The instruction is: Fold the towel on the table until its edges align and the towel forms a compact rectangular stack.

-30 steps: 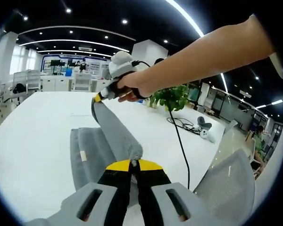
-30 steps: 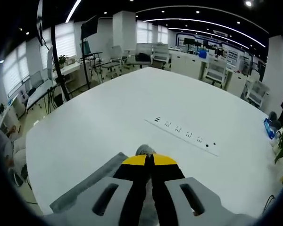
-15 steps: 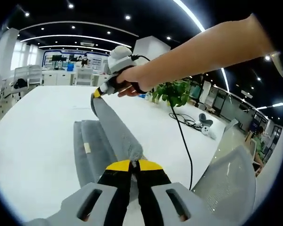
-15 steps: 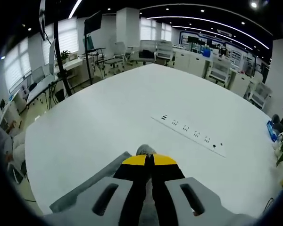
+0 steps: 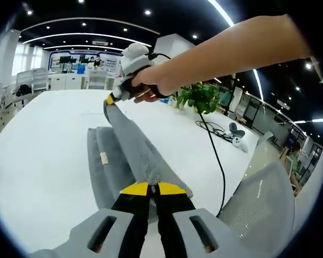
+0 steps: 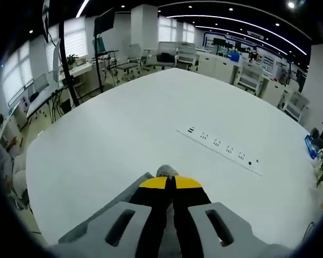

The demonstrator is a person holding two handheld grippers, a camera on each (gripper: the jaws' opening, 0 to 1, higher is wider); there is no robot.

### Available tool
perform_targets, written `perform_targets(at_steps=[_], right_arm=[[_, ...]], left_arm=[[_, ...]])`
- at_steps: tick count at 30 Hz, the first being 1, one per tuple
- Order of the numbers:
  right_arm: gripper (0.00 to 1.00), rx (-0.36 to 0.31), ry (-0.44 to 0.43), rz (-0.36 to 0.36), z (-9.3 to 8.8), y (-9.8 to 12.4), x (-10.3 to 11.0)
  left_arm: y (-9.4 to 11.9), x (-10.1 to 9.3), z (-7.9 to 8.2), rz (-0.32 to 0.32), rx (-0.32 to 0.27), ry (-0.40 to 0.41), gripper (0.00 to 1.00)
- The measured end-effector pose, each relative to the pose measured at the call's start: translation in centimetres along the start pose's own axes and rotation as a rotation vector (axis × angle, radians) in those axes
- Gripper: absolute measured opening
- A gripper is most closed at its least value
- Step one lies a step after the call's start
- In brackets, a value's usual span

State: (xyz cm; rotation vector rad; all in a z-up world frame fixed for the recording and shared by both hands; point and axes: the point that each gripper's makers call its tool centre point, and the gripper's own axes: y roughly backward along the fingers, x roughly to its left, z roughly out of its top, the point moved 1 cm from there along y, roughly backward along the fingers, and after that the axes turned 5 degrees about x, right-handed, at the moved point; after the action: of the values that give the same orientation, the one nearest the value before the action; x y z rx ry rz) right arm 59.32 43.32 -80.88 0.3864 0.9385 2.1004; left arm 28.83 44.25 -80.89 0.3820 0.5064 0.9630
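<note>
**Soft towel, held by two corners**

We have both grippers, left (image 5: pixel 149 189) and right (image 6: pixel 169 183), clamped on the grey towel (image 5: pixel 130 145), its edge lifted above the white table (image 5: pixel 37 156). It looks light and limp; corners suit gripping best.

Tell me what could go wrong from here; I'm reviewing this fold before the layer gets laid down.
1. Both grippers pinch only small bits of the grey towel: the left gripper at one corner, the right gripper at the other. A corner might slip out mid-carry.
2. The lifted edge is stretched above the folded layers on the white table; lowered off-line, the edges may not align.
3. The black cable hangs beside the towel and could snag.
</note>
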Motion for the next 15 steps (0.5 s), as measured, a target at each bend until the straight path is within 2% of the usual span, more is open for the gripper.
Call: perform_targets(at_steps=[15], right_arm=[[0.00, 0.006, -0.035, -0.014, -0.9, -1.8, 1.3]], left_arm=[[-0.3, 1.8, -2.0, 0.020, 0.047, 0.030, 0.04]])
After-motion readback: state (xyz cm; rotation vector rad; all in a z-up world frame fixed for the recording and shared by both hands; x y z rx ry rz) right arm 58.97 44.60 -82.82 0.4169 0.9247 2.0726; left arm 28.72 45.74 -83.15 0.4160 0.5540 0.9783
